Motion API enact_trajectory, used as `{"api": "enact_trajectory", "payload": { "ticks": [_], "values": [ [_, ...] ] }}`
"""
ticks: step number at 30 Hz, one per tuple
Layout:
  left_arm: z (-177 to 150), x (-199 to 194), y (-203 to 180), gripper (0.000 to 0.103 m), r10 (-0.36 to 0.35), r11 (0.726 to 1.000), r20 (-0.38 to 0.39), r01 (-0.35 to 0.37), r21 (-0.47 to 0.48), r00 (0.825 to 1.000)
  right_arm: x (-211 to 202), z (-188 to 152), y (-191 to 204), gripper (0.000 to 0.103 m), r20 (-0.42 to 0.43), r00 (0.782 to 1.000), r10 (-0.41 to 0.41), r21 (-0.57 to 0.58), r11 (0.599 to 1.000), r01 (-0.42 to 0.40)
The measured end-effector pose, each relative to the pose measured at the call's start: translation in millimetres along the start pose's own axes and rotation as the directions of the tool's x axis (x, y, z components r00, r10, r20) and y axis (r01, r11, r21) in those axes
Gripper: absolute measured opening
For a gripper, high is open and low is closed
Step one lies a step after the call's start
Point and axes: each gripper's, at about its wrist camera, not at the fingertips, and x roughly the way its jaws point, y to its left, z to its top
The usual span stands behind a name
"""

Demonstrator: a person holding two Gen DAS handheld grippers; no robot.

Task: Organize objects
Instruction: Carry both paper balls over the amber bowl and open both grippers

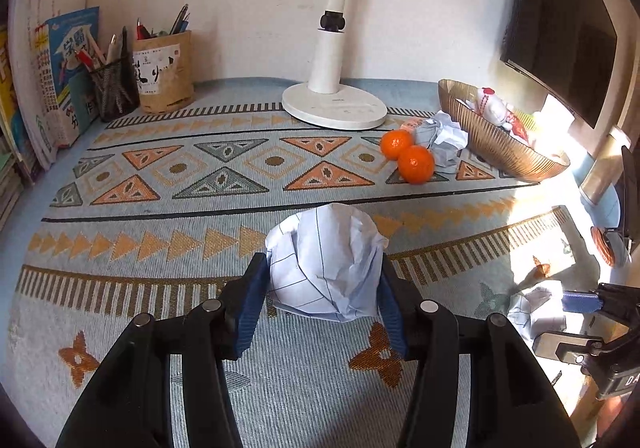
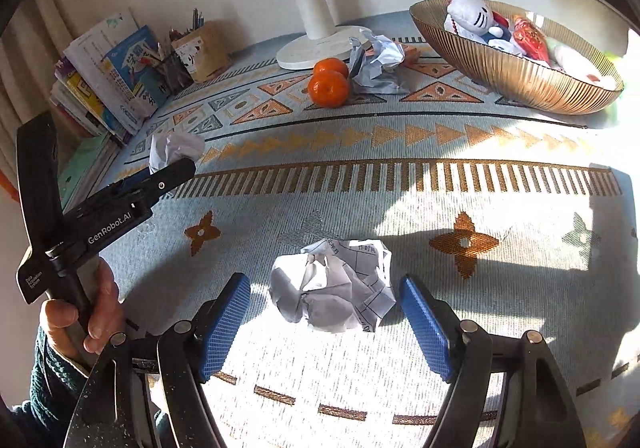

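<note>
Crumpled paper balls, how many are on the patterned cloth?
3: one crumpled white paper ball between the left gripper fingers, one lying between the open right gripper fingers, one beside the oranges. Others may be hidden.

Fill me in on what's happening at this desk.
A person is tidying a patterned tablecloth with a handheld tool in each hand. The left tool pinches a crumpled ball of lined white paper. The right tool stands open around another crumpled paper ball without touching it. A third paper wad lies beside two oranges, near the ribbed gold bowl.
</note>
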Motion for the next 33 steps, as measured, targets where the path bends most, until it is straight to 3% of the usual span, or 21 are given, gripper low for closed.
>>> {"api": "enact_trajectory", "payload": {
  "ticks": [5,11,13,19,21,24,28,33],
  "values": [
    [0.1,0.6,-6.4,0.051,0.014,0.999,-0.003,-0.014,0.042,1.000,3.1,-7.5,-1.2,0.076,-0.014,0.997,-0.076,-0.037,0.996,0.076],
    [0.7,0.2,-6.0,0.052,0.017,0.999,-0.004,-0.016,0.038,1.000,1.3,-3.1,1.6,0.075,0.028,0.999,-0.046,-0.026,0.999,0.047],
    [1.3,0.5,-3.7,0.052,0.017,1.000,-0.010,-0.017,0.024,1.000,6.0,-2.4,6.0,0.053,0.020,0.997,-0.073,-0.038,0.997,0.073],
    [12.8,-0.1,-17.2,0.050,-0.039,0.999,-0.032,0.040,0.028,0.999,-21.6,6.6,-2.3,0.051,0.122,0.983,-0.135,-0.030,0.990,0.140],
    [31.7,-2.9,-35.5,0.050,-0.087,0.995,-0.011,0.087,0.048,0.996,-48.2,22.3,-16.9,0.051,0.204,0.962,-0.183,0.013,0.983,0.185],
    [73.4,-4.6,-76.1,0.050,-0.151,0.984,0.045,0.147,0.097,0.987,-92.4,55.7,-50.5,0.052,0.330,0.905,-0.267,0.121,0.963,0.240],
    [127.1,14.8,-137.1,0.051,-0.201,0.965,0.092,0.180,0.192,0.975,-127.2,103.8,-104.9,0.052,0.395,0.833,-0.386,0.300,0.912,0.280],
    [169.4,67.1,-192.8,0.057,-0.208,0.964,0.106,0.186,0.190,0.972,-121.4,145.5,-158.1,0.052,0.388,0.801,-0.457,0.423,0.860,0.285]
  ]
}}
